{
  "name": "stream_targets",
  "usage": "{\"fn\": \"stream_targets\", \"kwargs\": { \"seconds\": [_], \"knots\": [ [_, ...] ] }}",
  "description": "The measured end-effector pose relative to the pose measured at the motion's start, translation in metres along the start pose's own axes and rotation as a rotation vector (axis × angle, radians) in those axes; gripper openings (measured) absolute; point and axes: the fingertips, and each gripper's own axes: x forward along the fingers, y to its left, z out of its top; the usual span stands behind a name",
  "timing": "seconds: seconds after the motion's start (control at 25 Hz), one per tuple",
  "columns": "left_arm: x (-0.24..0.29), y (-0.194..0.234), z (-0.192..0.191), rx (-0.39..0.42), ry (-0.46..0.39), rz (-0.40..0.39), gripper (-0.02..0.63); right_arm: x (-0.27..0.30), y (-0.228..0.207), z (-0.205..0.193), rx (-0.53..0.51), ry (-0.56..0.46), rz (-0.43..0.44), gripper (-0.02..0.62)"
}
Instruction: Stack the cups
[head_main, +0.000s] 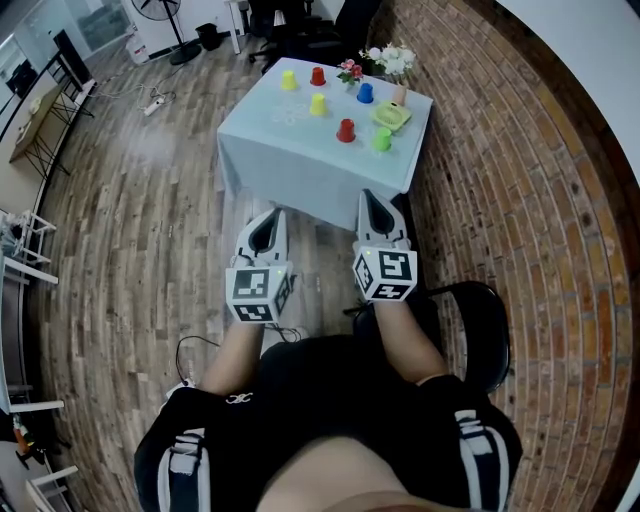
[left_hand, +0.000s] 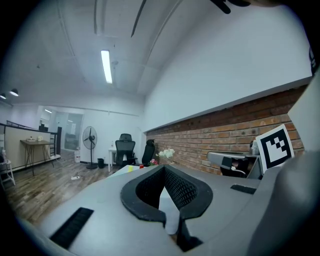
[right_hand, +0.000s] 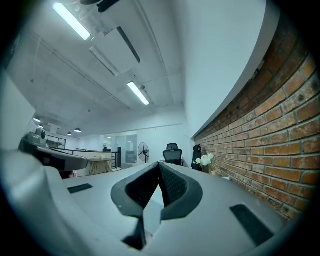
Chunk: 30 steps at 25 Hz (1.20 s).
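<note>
Several small cups stand apart on the table (head_main: 260, 150) with its pale blue cloth: two yellow cups (head_main: 288, 80) (head_main: 318, 104), two red cups (head_main: 318, 76) (head_main: 346, 130), a blue cup (head_main: 365, 93) and a green cup (head_main: 382, 139). Both grippers are held level in front of the person, short of the table's near edge. My left gripper (head_main: 274, 213) (left_hand: 162, 168) is shut with nothing in it. My right gripper (head_main: 368, 194) (right_hand: 159, 164) is also shut and empty. From the left gripper view, a yellow cup (left_hand: 130, 169) and a red cup (left_hand: 141, 166) show as specks far ahead.
Flowers (head_main: 390, 60) and a yellow-green dish (head_main: 392, 117) sit at the table's right end by the brick wall (head_main: 520, 200). A black chair (head_main: 485, 325) stands at the person's right. Office chairs (head_main: 300, 25) and a fan (head_main: 165, 15) lie beyond the table. A power strip (head_main: 152, 104) lies on the wooden floor.
</note>
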Motion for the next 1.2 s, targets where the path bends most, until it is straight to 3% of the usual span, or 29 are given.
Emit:
{"fn": "stream_targets", "kwargs": {
  "seconds": [0.56,1.2],
  "knots": [
    [-0.003,0.079,-0.013,-0.014,0.001,-0.012,0.003,0.042,0.05,-0.004,0.008,-0.011,-0.044,0.002],
    [0.05,0.148,-0.016,0.007,-0.011,0.038,0.003,0.135,0.05,-0.026,0.022,-0.018,-0.041,0.002]
  ]
}}
